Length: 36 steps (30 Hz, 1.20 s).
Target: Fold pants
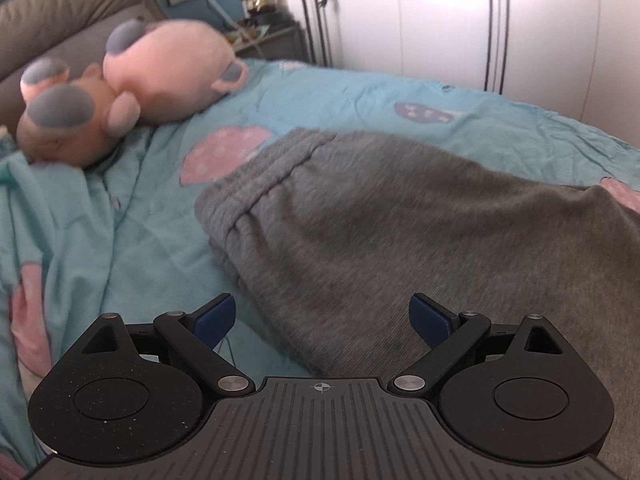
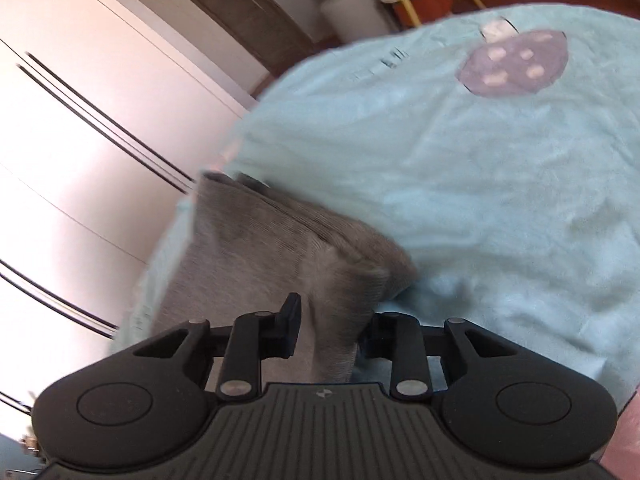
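My right claw is clenched on the cuff end of the soft grey knit pants, and the cloth bunches between its fingers, so a quick pull could, I judge, slip it free or drag the fold askew. My left claw is released, its blue pads spread wide just above the pants, which lie across the pale blue patterned bedsheet from 12 to 3 o'clock. The elastic waistband sits at 11. Farther off at 10 lies a pink plush toy with grey paws, which may crowd the fold; a white wardrobe stands beyond at 1.
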Available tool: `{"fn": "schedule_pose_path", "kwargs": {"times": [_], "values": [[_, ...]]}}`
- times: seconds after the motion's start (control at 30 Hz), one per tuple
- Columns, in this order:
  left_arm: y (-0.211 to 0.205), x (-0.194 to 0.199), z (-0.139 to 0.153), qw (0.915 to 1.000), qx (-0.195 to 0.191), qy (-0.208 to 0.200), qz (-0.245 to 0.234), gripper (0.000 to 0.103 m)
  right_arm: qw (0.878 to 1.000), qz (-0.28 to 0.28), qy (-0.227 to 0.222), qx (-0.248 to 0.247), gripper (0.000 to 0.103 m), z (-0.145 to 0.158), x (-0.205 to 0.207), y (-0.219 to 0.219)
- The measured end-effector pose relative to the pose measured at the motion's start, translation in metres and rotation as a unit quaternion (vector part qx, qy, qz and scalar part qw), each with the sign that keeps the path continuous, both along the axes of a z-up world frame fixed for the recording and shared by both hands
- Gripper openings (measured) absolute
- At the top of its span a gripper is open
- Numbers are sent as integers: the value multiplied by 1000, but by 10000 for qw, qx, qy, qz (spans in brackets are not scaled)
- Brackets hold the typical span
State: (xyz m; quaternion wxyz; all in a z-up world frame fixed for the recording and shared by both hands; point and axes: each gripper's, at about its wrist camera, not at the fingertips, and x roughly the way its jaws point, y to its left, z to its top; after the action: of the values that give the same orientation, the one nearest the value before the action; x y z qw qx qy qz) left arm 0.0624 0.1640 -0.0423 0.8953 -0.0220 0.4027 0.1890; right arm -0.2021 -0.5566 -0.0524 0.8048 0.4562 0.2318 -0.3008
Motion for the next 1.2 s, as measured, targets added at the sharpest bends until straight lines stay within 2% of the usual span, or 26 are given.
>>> {"fn": "schedule_pose_path", "kwargs": {"times": [0.03, 0.13, 0.2, 0.33, 0.5, 0.53, 0.63, 0.73, 0.8, 0.97, 1.03, 1.1, 1.2], "values": [[2, 0, -2, 10000, -67, 39, 36, 97, 10000, -53, -58, 24, 35, -4, 0, 1], [8, 1, -7, 9995, -238, 162, 153, 97, 9989, -211, -403, 143, 54, -11, -2, 2], [9, 2, -9, 9993, -270, 193, 183, 97, 9990, -178, -406, 98, 62, -10, 6, 4], [8, 1, -6, 9995, -272, 135, 118, 97, 9997, -22, -45, -235, 62, -2, 23, 9], [6, 4, -9, 9995, -210, 227, 59, 97, 9992, 63, -9, -404, 62, -5, 24, 12], [6, 4, -9, 9995, -205, 217, 68, 97, 9993, 26, -15, -385, 61, -5, 23, 12], [8, 3, -8, 9995, -241, 185, 89, 97, 9993, -132, 119, -318, 49, -3, 24, 12], [8, 3, -9, 9994, -267, 214, 98, 97, 9991, -212, 224, -302, 32, -3, 17, 11], [8, 4, -10, 9994, -249, 234, 100, 97, 9990, -199, 206, -331, 12, -2, 14, 9], [7, 4, -10, 9994, -244, 251, 70, 97, 9989, -196, -350, -244, 10, 0, 1, 10], [6, 4, -11, 9993, -258, 272, 64, 97, 9989, -256, -378, -64, 12, -3, -1, 6], [7, 5, -11, 9991, -308, 298, 66, 97, 9989, -377, -271, 13, 22, -7, -1, 4], [7, 4, -11, 9989, -341, 312, 71, 97, 9986, -408, -343, 59, 23, -12, -1, 2]]}}
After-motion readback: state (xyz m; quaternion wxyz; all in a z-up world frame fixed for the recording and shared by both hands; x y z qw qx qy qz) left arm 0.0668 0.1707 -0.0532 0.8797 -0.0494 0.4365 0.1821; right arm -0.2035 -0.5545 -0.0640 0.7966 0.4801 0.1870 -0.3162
